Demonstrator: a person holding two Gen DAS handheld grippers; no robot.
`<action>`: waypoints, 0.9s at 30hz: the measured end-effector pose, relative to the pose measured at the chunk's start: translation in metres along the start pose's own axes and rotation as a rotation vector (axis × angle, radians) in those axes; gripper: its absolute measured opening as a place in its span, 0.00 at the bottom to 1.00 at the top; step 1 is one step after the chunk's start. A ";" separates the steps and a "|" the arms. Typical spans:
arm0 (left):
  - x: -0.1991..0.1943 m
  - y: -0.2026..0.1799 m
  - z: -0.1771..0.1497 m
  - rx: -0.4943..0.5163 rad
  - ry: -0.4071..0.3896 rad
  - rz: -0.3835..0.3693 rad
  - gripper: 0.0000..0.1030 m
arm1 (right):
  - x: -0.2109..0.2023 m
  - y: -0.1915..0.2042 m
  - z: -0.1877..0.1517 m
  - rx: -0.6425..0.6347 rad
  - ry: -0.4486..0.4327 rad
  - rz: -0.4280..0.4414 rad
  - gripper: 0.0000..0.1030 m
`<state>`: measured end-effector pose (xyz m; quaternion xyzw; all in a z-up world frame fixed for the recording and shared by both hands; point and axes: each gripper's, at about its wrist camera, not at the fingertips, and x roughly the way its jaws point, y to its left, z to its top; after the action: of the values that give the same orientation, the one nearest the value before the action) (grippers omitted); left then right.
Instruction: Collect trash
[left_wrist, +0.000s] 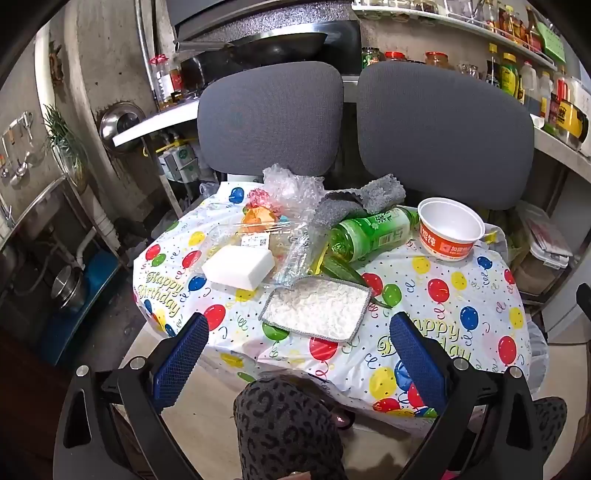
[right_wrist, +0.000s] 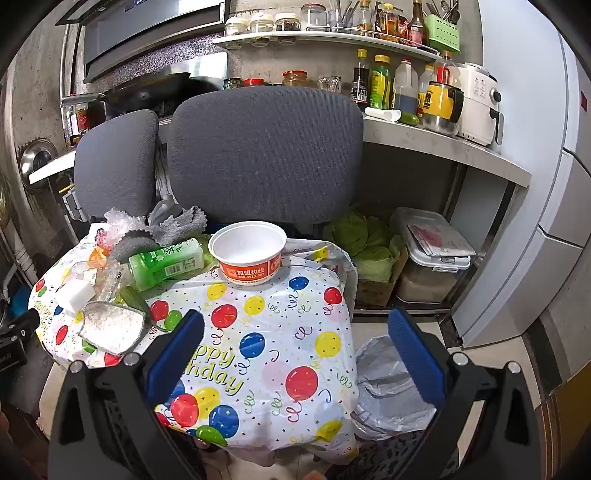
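Both pairs of fingers spread wide and empty: left gripper (left_wrist: 299, 354), right gripper (right_wrist: 295, 354), each hovering short of the balloon-printed plastic-covered surface (right_wrist: 280, 332). Nearest trash for the right: empty white paper bowl with orange band (right_wrist: 248, 252), upright, straight ahead beyond the fingertips, slightly toward the left finger. Green plastic tea bottle (left_wrist: 373, 230) lying on its side, ahead of the left gripper and right of centre, long axis running crosswise, cap end toward the bowl. Probably a right-hand reach for the bowl.
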<state>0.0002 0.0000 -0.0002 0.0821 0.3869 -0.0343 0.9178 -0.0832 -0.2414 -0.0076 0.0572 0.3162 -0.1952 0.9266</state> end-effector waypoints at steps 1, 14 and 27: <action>0.000 0.000 0.000 0.000 -0.001 0.000 0.95 | 0.000 0.000 0.000 0.000 0.003 0.000 0.95; 0.000 0.000 0.000 0.001 -0.002 0.007 0.95 | 0.001 0.000 -0.001 0.001 0.003 -0.001 0.95; 0.000 0.000 0.000 0.003 0.000 0.005 0.95 | 0.001 -0.001 -0.001 0.001 0.004 -0.001 0.95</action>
<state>0.0001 -0.0001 -0.0001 0.0844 0.3867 -0.0326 0.9178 -0.0833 -0.2426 -0.0087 0.0580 0.3178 -0.1959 0.9259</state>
